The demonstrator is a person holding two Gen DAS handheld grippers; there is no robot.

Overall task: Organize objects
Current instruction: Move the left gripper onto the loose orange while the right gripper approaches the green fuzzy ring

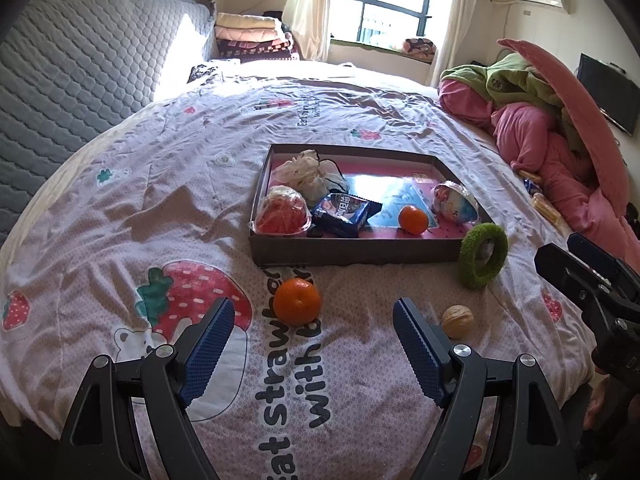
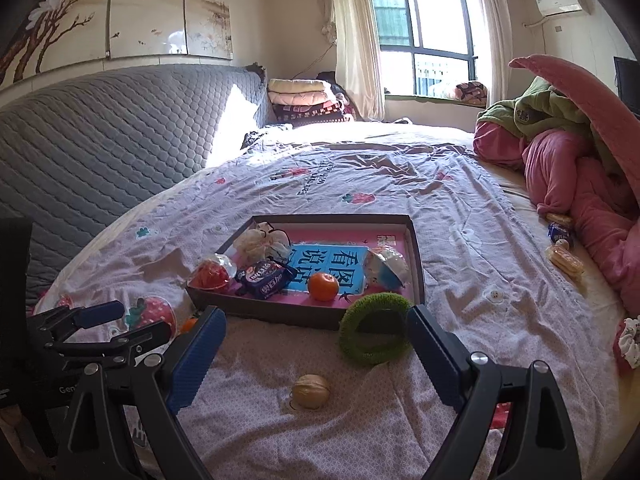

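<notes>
On the bed, covered by a strawberry-print sheet, stands a shallow cardboard box. Inside it lie a small orange, a blue snack packet, a red item in clear wrap and a white cloth bundle. A green fuzzy ring leans against the near right corner of the box. A bigger orange lies on the sheet near the box, just beyond the left tongs, which stand wide open and hold nothing. A walnut lies between the blue pads of the right tongs, also wide open and empty, with the ring just beyond them
</notes>
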